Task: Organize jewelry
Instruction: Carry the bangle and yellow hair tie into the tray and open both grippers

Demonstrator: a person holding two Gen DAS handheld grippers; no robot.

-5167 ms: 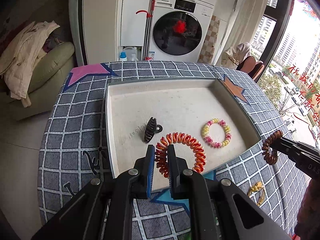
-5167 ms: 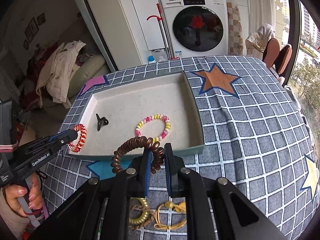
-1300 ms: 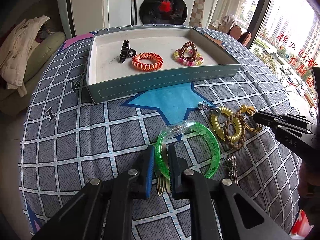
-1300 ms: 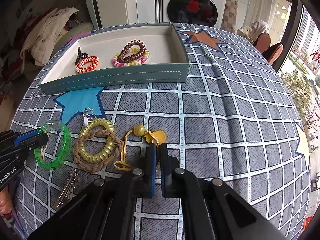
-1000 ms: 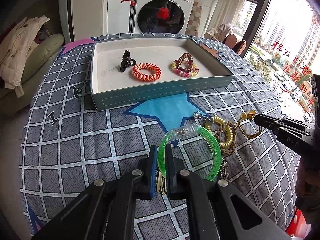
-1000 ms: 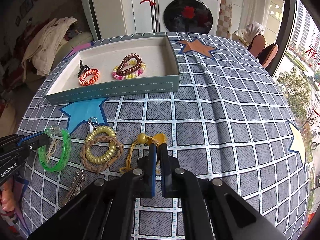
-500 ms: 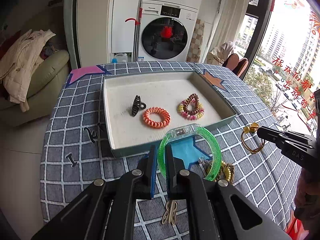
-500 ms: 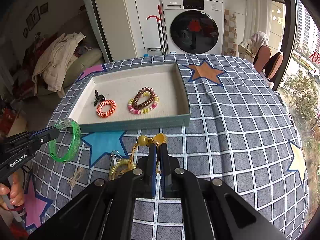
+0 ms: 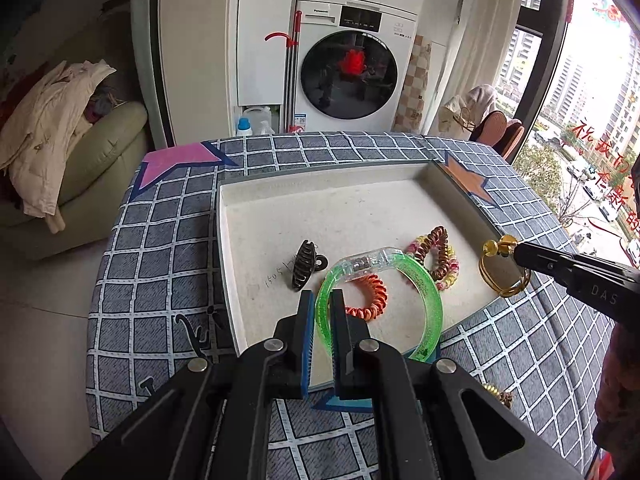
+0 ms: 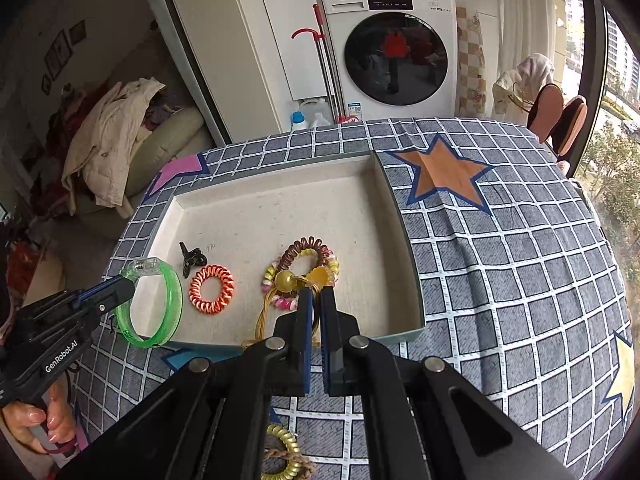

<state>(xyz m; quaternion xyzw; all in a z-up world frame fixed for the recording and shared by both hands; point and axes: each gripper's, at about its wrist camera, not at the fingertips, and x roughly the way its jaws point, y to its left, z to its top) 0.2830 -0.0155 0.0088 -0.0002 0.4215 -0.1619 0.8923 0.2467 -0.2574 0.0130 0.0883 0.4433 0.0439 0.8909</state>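
carrying step: left gripper [image 9: 320, 312] clamps translucent green plastic bangle [image 9: 424, 292], right gripper [image 10: 314, 304] pinches gold cord loop [image 10: 266, 312]; next likely releasing both inside shallow cream-lined tray [image 10: 412, 280].

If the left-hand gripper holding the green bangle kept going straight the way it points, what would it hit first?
Probably the orange coil hair tie on the tray floor, which lies just beyond the left gripper and its green bangle. Depth is hard to judge.

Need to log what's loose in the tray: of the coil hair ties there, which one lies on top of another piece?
The brown coil tie: it rests across the pink-and-yellow bead bracelet. The orange coil tie lies alone on the tray floor.
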